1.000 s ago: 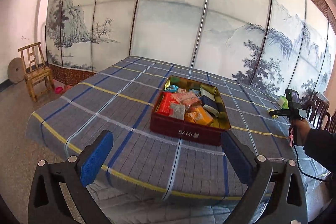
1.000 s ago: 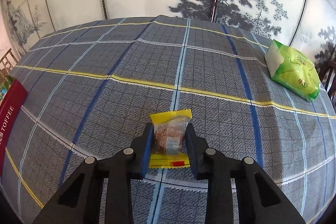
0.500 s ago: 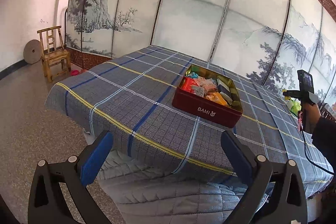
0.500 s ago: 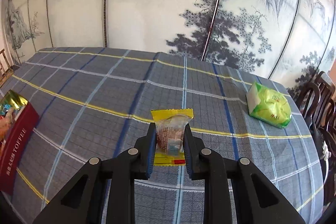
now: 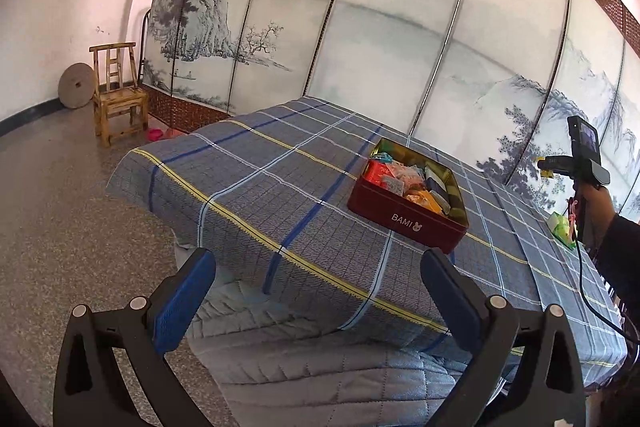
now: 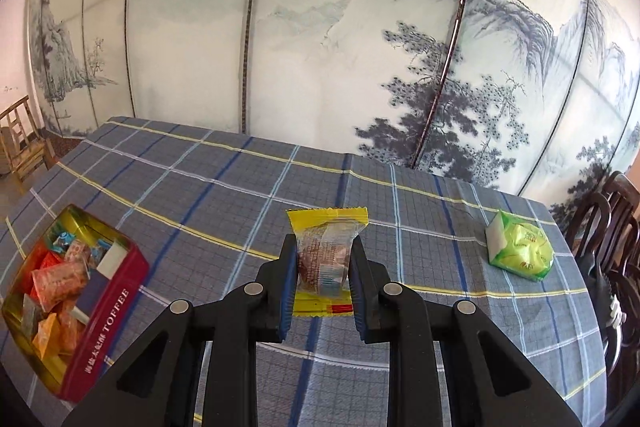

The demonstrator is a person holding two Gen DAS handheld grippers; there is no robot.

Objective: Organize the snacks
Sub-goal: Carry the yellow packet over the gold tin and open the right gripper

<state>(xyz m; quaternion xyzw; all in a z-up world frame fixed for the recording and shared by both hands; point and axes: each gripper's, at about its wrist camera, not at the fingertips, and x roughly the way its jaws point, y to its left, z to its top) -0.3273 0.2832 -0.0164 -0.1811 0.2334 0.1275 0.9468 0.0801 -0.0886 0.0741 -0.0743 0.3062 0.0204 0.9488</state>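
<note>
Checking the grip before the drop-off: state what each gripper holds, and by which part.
The right gripper clamps a yellow-wrapped snack across the middle of its wrapper, by both side edges. The left gripper is open and holds nothing.

A yellow-edged snack packet (image 6: pixel 326 261) with a clear window showing a brown cake stands upright above the bench (image 6: pixel 240 195), off its cloth. The red tin (image 6: pixel 86 311) (gold inside, "TOFFEE" on one wall, "BAMI" on another) sits open near the bench's left edge, packed with mixed wrapped sweets. A green-and-white packet (image 6: pixel 520 247) lies flat by the far right corner.
</note>
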